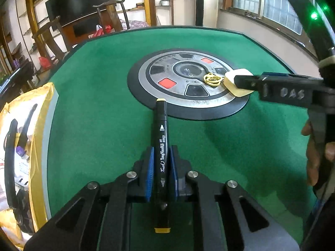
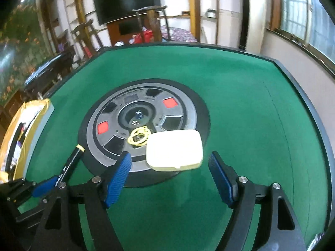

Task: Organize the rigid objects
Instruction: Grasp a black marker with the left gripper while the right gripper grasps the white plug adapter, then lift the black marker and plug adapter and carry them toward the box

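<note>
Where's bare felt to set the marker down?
Bare felt lies between the round centre panel and the yellow bag at the left edge, and all along the far and right rails. Crowded: the panel's near right, with cream case, rubber bands and right gripper.

One marker point(image 1: 160, 146), one cream case point(image 2: 174, 149), two grippers.

Open green felt point(image 2: 240, 96) lies right of the cream box point(image 2: 174, 149); the yellow-rimmed tray point(image 1: 45, 125) blocks the left.

Marker point(image 1: 161, 146) before the round centre panel point(image 1: 167, 96), box point(image 2: 174, 149) on the panel's near rim, rubber bands point(image 2: 139, 136) just behind-left of the box
</note>
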A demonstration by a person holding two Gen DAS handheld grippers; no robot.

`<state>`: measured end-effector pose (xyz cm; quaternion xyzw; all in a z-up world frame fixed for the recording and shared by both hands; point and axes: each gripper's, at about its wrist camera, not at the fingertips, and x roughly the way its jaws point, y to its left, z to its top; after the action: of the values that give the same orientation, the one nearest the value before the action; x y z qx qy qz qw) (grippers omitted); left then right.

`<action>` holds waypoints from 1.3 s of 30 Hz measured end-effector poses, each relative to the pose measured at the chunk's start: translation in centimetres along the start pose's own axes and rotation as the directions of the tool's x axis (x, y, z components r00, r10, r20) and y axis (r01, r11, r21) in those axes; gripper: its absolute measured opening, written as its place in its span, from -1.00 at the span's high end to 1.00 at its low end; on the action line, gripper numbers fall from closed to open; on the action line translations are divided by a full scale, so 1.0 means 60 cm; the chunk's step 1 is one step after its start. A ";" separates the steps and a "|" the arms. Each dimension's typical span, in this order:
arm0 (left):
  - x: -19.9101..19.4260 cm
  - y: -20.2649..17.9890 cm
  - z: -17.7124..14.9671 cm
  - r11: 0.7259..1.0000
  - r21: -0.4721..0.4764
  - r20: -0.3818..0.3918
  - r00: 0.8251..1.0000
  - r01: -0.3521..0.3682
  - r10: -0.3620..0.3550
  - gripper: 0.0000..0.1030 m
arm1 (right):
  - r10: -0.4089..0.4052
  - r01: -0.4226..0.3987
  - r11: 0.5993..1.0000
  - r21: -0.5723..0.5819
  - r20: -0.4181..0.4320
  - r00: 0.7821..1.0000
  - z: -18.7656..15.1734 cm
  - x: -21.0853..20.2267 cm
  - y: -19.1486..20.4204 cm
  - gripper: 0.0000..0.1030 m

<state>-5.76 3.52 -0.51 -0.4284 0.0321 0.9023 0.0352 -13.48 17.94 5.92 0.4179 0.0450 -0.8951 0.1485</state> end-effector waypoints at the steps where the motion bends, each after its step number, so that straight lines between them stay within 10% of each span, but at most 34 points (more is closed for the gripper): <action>1: -0.001 0.004 0.000 1.000 -0.007 -0.001 1.000 0.011 -0.011 0.75 | -0.021 0.021 1.000 -0.006 -0.006 1.000 0.001 0.006 0.001 -0.37; 15: 0.010 0.003 0.009 1.000 -0.012 -0.001 1.000 0.018 -0.018 0.75 | -0.038 0.038 0.999 0.002 -0.044 0.998 -0.005 0.025 -0.004 -0.12; 39: -0.054 0.016 0.010 0.998 -0.065 0.054 0.999 -0.001 0.004 0.76 | 0.217 -0.215 0.976 -0.030 0.099 0.971 -0.018 -0.089 0.057 -0.12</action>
<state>-4.26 2.50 2.41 -0.4045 0.0022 0.9143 0.0211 -8.45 16.11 9.43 0.3725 0.0002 -0.8934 0.2512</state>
